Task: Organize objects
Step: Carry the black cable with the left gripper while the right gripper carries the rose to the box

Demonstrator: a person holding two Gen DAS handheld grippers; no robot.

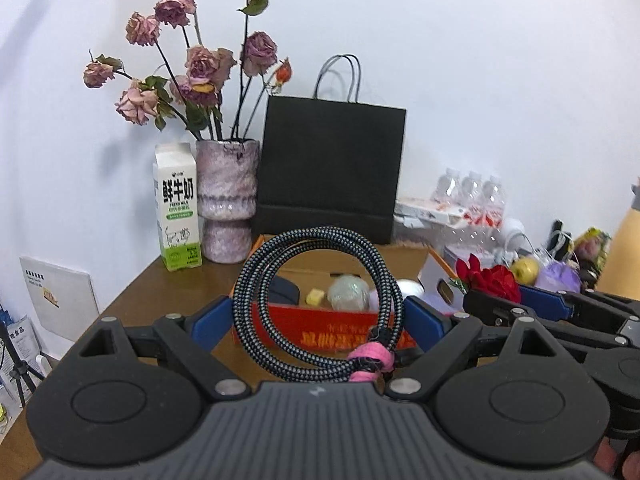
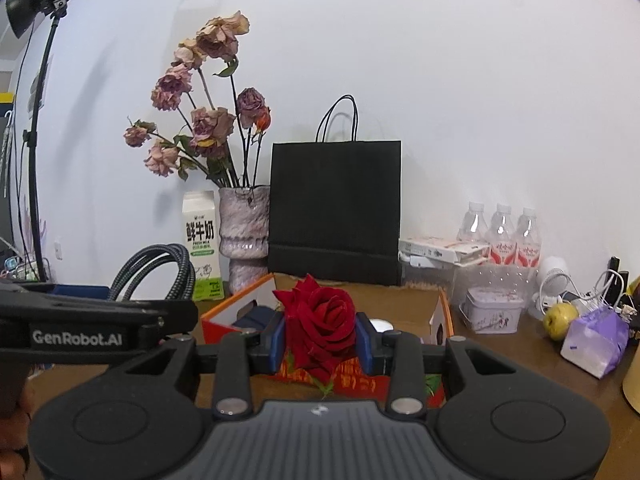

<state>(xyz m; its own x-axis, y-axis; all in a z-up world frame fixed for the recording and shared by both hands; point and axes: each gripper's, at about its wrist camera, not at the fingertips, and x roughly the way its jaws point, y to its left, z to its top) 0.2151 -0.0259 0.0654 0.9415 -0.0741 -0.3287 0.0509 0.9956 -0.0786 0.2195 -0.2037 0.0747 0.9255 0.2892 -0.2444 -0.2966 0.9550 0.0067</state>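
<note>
My left gripper [image 1: 318,318] is shut on a coiled black-and-white braided cable [image 1: 256,304] tied with a pink strap [image 1: 370,360]; the coil stands upright between the blue pads, just in front of an open red cardboard box [image 1: 320,332]. The cable also shows in the right wrist view [image 2: 160,268]. My right gripper [image 2: 320,340] is shut on a red rose [image 2: 324,316], held over the same box [image 2: 240,308]. The rose also shows in the left wrist view [image 1: 494,280]. The box holds a pale ball [image 1: 348,292], a yellow piece [image 1: 315,296] and a dark object [image 1: 284,290].
On the wooden table [image 1: 168,284] at the back stand a milk carton [image 1: 178,208], a vase of dried roses [image 1: 226,200] and a black paper bag [image 1: 332,168]. At the right are water bottles [image 2: 500,236], a tin [image 2: 492,310], an apple [image 2: 560,320] and a purple pouch [image 2: 594,340].
</note>
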